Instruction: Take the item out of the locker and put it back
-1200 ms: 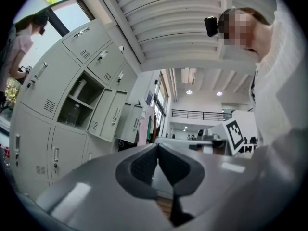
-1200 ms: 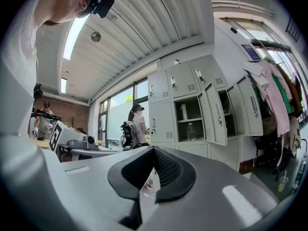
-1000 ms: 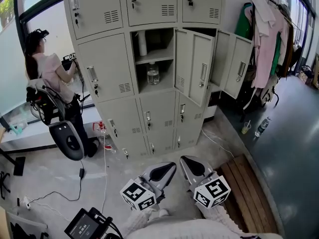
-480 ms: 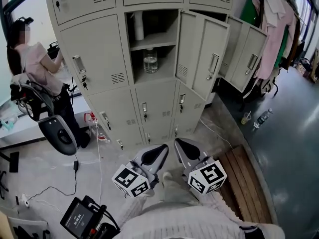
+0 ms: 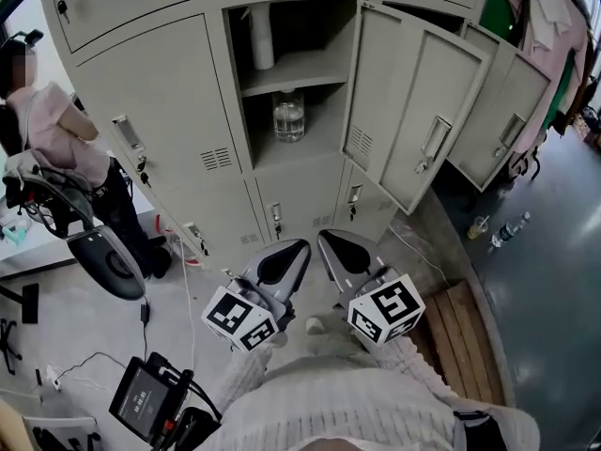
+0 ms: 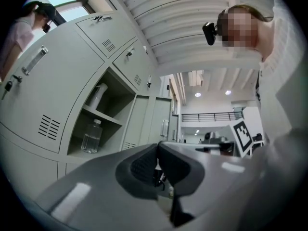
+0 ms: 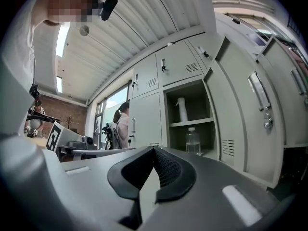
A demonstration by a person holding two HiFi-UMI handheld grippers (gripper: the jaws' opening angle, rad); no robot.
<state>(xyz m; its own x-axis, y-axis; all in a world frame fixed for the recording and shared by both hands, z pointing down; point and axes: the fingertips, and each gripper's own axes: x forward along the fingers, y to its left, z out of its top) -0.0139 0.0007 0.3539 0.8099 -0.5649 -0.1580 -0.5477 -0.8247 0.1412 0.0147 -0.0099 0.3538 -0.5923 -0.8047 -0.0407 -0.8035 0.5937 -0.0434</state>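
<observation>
Both tools are empty with jaws closed: the left gripper (image 5: 285, 259) and the right gripper (image 5: 340, 250) are held side by side, low in front of the locker (image 5: 160, 101), pads together with nothing between them. The bottle (image 5: 288, 116) stands upright on the bottom of the open compartment, under the shelf (image 5: 302, 68), well apart from both tools.

Probable faults from here:
- closed jaws reaching the bottle would push it back or tip it; open them before the approach;
- the bottle looks clear and smooth, so a light or off-centre grip may let it slip;
- the door (image 5: 413, 111) stands open at the compartment's right; a right-side approach may strike its edge;
- the shelf above limits headroom, so a steep lift may knock the cap against it.

The floor (image 5: 84, 327) is pale and hard, crossed by a cable (image 5: 192, 299); a wooden platform (image 5: 470, 336) lies to the right. A person (image 5: 56, 130) stands at the left; clothes (image 5: 554, 26) hang at the right.
</observation>
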